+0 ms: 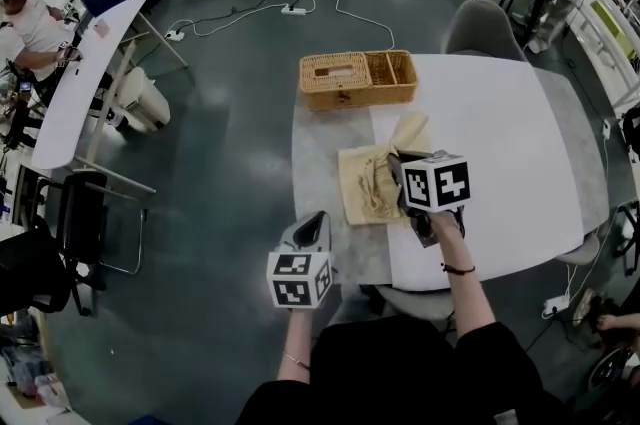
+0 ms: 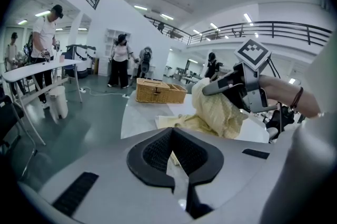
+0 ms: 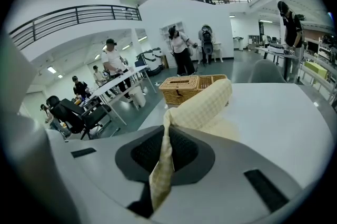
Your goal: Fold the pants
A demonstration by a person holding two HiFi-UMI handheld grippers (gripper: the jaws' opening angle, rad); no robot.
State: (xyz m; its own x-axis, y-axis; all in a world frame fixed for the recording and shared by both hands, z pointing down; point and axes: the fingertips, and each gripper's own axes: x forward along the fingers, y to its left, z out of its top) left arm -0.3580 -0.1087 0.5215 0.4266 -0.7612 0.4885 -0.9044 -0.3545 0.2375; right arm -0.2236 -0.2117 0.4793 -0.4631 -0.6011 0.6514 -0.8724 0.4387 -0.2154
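The pale yellow pants (image 1: 368,183) lie bunched on the white table (image 1: 500,143), near its front left. My right gripper (image 1: 402,165) is shut on a fold of the pants (image 3: 202,107) and holds it up off the table; a strip of cloth runs between its jaws (image 3: 167,130). From the left gripper view, that raised bundle (image 2: 221,115) hangs from the right gripper (image 2: 211,87). My left gripper (image 1: 313,225) hovers by the table's front left corner, apart from the cloth. Its jaws (image 2: 171,136) look shut with nothing in them.
A wicker basket (image 1: 357,78) stands at the table's far left edge. A grey chair (image 1: 483,28) sits behind the table. Other tables, cables on the floor and people are further off to the left and back.
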